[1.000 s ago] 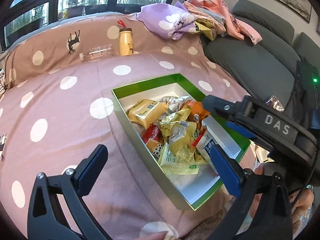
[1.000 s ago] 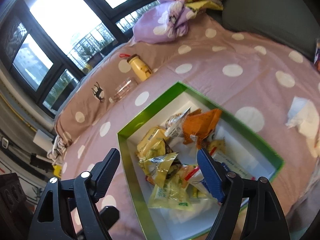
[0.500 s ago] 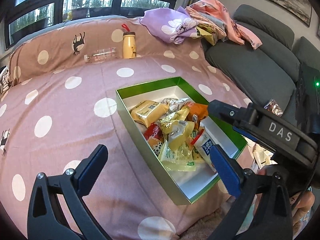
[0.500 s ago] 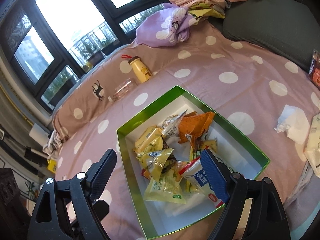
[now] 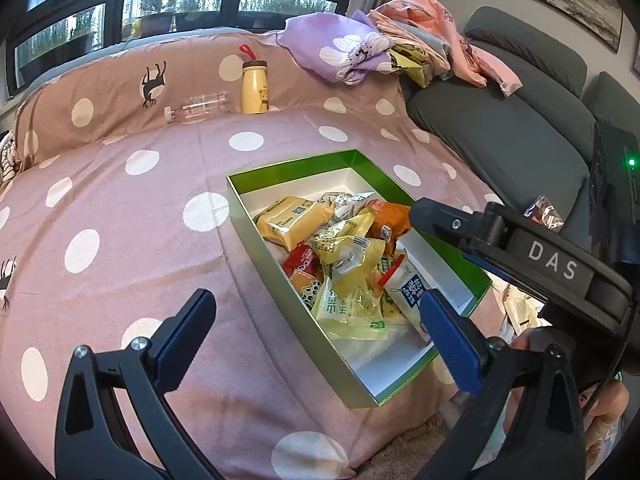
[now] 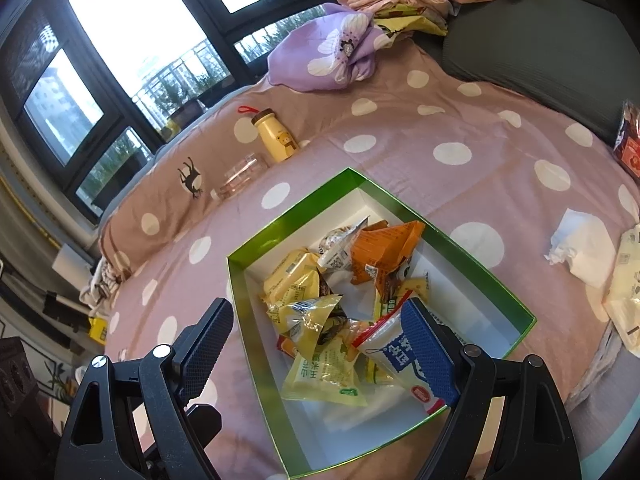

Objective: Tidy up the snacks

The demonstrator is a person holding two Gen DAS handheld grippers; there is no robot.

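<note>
Snacks in crinkly foil and plastic wrappers fill the green-rimmed, white-lined shallow cardboard box (image 6: 472, 254), which lies on the pink polka-dot bedspread (image 5: 120, 248) near its front edge; every place below is given from that box. Left of the box, over bare bedspread, hangs one finger of the left gripper (image 5: 316, 330), its other finger over the box's near right end; the fingers stand wide apart and grip nothing. Inside, toward the left wall, lie the yellow pillow-shaped packets (image 5: 290, 220), with the orange crumpled pouch (image 6: 386, 246) toward the far side and the white sachet with blue print and a red corner (image 6: 394, 354) at the near end. These look light, soft and slippery, likely to slide or crackle under pressure, so a pinch across a sealed flat edge would probably hold best. The right gripper (image 6: 316, 342) slants down over the box's near end, fingers spread with nothing clamped, though one blue pad sits just beside the white sachet. Right of the box, on the bedspread, rest a crumpled white tissue (image 6: 580, 246) and a pale cream packet (image 6: 626, 284), seemingly not yet sorted.
</note>
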